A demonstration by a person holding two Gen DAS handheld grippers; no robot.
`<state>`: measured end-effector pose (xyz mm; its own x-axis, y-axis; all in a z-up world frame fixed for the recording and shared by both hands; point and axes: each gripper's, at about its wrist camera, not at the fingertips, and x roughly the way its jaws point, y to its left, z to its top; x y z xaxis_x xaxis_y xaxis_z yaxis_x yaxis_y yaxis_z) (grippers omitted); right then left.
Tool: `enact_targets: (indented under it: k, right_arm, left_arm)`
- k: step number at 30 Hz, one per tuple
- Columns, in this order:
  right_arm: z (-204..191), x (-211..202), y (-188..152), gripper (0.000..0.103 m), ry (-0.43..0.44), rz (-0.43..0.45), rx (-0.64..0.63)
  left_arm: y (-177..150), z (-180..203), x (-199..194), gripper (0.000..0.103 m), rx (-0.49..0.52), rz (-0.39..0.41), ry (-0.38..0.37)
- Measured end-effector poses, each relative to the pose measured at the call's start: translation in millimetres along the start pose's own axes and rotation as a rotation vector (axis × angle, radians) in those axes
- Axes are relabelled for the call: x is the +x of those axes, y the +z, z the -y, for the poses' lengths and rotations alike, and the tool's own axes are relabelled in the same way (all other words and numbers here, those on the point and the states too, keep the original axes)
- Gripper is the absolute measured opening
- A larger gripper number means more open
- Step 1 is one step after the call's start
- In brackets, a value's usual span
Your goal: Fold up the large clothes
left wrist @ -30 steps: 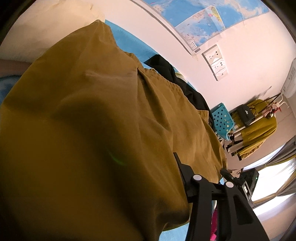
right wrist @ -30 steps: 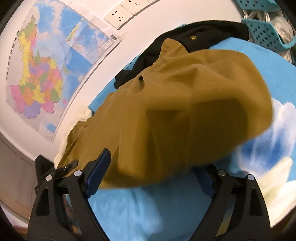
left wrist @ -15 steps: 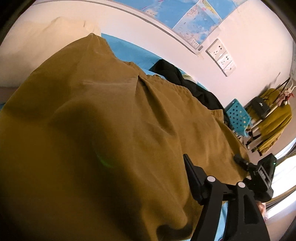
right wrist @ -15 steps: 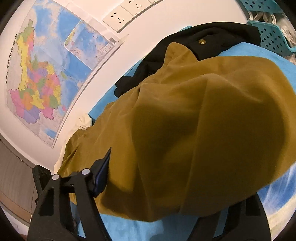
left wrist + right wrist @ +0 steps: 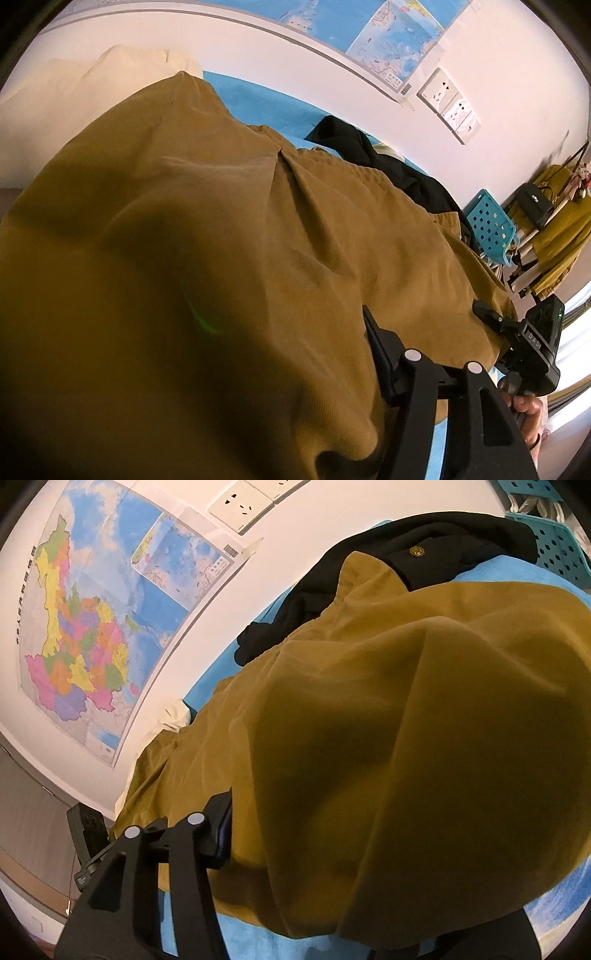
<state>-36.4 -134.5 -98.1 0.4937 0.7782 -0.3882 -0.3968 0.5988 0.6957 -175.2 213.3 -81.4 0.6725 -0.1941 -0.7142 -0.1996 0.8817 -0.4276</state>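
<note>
Two grippers hold the mustard garment [image 5: 229,258] over the blue bed [image 5: 266,939]. Left gripper [image 5: 369,373] and right gripper [image 5: 236,834] have jaws buried in cloth; their state is unreadable. Only the right view shows the coloured map [image 5: 85,627], its writing illegible. The cloth covers more than before.

Mustard-brown garment [image 5: 221,240] on a blue sheet [image 5: 258,99], black coat [image 5: 424,565] behind.

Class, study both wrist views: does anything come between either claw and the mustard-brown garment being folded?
Nothing visible does. The mustard-brown garment drapes directly over both claws, hiding their fingertips. The black garment lies beyond it near the wall, touching its far edge, not between.
</note>
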Motion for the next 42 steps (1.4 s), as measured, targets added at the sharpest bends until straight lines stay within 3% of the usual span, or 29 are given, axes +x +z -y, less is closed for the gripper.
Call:
enact_targets:
  k: [1, 3, 5, 8, 10, 12, 14, 20, 31, 38, 42]
  right_arm:
    - [-1.0, -0.8, 0.1, 0.04, 0.006, 0.004, -0.009]
    - [-5.1, -7.2, 1.7, 0.032, 0.032, 0.022, -0.026]
    - [-8.4, -10.0, 2.5, 0.032, 0.042, 0.03, -0.028]
    - [-1.4, -2.9, 3.8, 0.039, 0.041, -0.022, 0.01]
    - [3.2, 5.1, 3.4, 0.047, 0.043, -0.052, 0.025]
    - [0.8, 8.4, 3.6, 0.048, 0.048, -0.05, 0.009]
    - [0.1, 11.4, 5.6, 0.047, 0.06, -0.048, 0.008]
    - [-27.3, -5.0, 16.9, 0.023, 0.084, -0.005, -0.091]
    - [-115.4, -60.4, 53.6, 0.017, 0.158, 0.15, -0.328]
    - [-146.9, -66.0, 69.9, 0.017, 0.216, 0.185, -0.381]
    - [-169.0, -58.5, 79.9, 0.017, 0.254, 0.191, -0.413]
  left_arm:
    - [-0.1, 0.4, -1.1, 0.055, 0.002, 0.003, 0.002]
    - [0.0, 3.5, -6.6, 0.041, 0.017, 0.011, 0.005]
    - [1.2, 6.7, -14.8, 0.037, 0.025, 0.014, -0.001]
    - [4.9, 5.3, -15.3, 0.042, 0.033, 0.002, -0.01]
    - [7.3, -7.2, -2.9, 0.049, -0.036, -0.044, -0.028]
    - [6.4, -11.2, 0.7, 0.056, -0.051, -0.026, -0.045]
    - [7.2, -9.2, 1.6, 0.055, -0.039, -0.022, -0.046]
    - [12.5, 1.8, -10.7, 0.029, 0.006, -0.018, -0.041]
    - [50.0, 36.1, -90.0, 0.026, 0.133, 0.134, -0.109]
    - [72.2, 41.8, -128.9, 0.026, 0.172, 0.209, -0.105]
    - [85.5, 41.7, -154.7, 0.026, 0.191, 0.263, -0.065]
